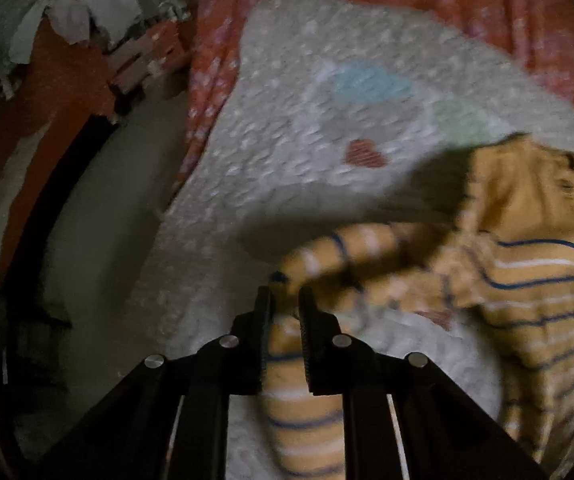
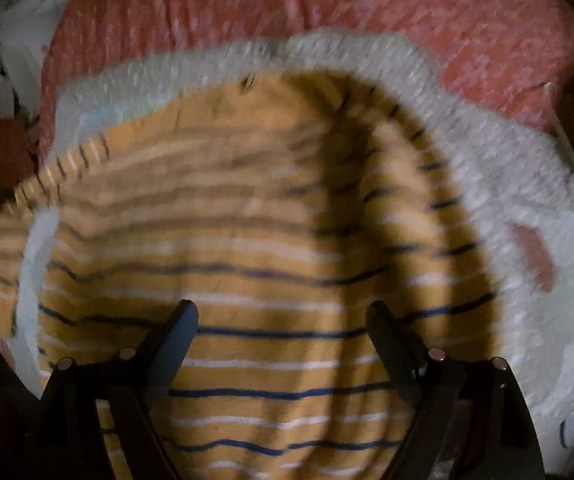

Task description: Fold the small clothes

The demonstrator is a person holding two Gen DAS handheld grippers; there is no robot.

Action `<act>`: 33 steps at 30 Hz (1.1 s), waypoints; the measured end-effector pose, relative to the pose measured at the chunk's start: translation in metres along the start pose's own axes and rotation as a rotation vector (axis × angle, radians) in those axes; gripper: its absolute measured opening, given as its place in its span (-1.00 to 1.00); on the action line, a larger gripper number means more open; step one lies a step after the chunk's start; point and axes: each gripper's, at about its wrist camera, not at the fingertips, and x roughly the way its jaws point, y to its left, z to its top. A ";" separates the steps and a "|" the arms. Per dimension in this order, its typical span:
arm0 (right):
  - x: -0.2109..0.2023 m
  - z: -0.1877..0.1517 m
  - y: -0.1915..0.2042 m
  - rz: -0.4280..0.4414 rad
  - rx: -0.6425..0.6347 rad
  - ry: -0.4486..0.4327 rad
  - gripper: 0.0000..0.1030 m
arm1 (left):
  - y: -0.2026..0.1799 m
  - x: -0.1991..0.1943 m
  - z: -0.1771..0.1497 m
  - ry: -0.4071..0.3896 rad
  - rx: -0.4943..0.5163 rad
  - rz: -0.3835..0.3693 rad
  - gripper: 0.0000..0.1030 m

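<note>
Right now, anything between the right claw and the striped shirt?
Nothing visible. The right claw is open right over the yellow striped shirt, with only shirt fabric showing between its fingers. The shirt lies on the white textured blanket. The left claw is already shut on a striped sleeve.

The left gripper [image 1: 285, 294] is pinching down with its fingers nearly together, clamping a sleeve of the striped shirt [image 1: 535, 280]. The right gripper [image 2: 283, 316] is hovering low over the cloth, its fingers spread wide, gripping nothing.
</note>
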 end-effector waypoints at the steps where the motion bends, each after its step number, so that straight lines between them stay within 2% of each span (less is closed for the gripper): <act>1: -0.012 0.005 -0.011 -0.018 0.016 -0.034 0.73 | -0.001 -0.013 -0.010 -0.029 0.005 -0.040 -0.57; 2: -0.023 0.010 -0.027 -0.054 0.039 -0.067 0.73 | -0.002 -0.021 -0.016 -0.047 0.008 -0.071 -0.49; 4: -0.034 0.019 -0.053 -0.110 0.070 -0.082 0.74 | -0.010 -0.040 -0.038 -0.070 0.019 -0.147 -0.18; 6: -0.034 0.025 -0.080 -0.152 0.105 -0.054 0.74 | -0.023 -0.049 -0.063 -0.047 0.046 -0.248 -0.17; 9: -0.020 0.025 -0.110 -0.162 0.146 0.048 0.74 | -0.061 -0.051 -0.107 0.068 0.097 -0.427 -0.17; 13: 0.005 0.003 -0.117 -0.120 0.158 0.163 0.70 | -0.109 -0.034 -0.152 0.249 0.136 -0.595 -0.17; 14: 0.006 -0.003 -0.117 -0.108 0.159 0.173 0.70 | -0.119 -0.035 -0.161 0.260 0.157 -0.587 -0.14; 16: 0.013 -0.018 -0.111 -0.096 0.156 0.195 0.69 | -0.139 -0.049 -0.176 0.213 0.235 -0.555 0.26; 18: 0.018 -0.030 -0.108 -0.087 0.145 0.214 0.13 | -0.154 -0.053 -0.187 0.228 0.267 -0.569 0.31; 19: 0.018 -0.034 -0.105 -0.119 0.125 0.220 -0.32 | -0.162 -0.055 -0.197 0.231 0.286 -0.550 0.30; 20: 0.016 -0.032 -0.105 -0.123 0.116 0.216 -0.62 | -0.170 -0.057 -0.203 0.216 0.326 -0.508 0.20; 21: 0.008 -0.026 -0.109 -0.054 0.153 0.207 -0.63 | -0.176 -0.060 -0.208 0.187 0.380 -0.437 -0.28; 22: 0.000 -0.019 -0.116 -0.025 0.189 0.188 -0.64 | -0.177 -0.062 -0.208 0.169 0.406 -0.394 -0.69; 24: -0.019 -0.003 -0.128 -0.015 0.217 0.145 -0.65 | -0.159 -0.062 -0.195 0.211 0.331 -0.447 -0.88; 27: -0.045 0.019 -0.151 -0.033 0.239 0.100 -0.66 | -0.125 -0.071 -0.176 0.186 0.252 -0.427 -0.88; 30: -0.067 0.036 -0.188 -0.141 0.251 0.071 -0.66 | -0.098 -0.083 -0.173 0.155 0.214 -0.416 -0.88; 33: -0.054 0.041 -0.224 -0.253 0.304 0.122 -0.57 | -0.093 -0.082 -0.180 0.178 0.223 -0.400 -0.87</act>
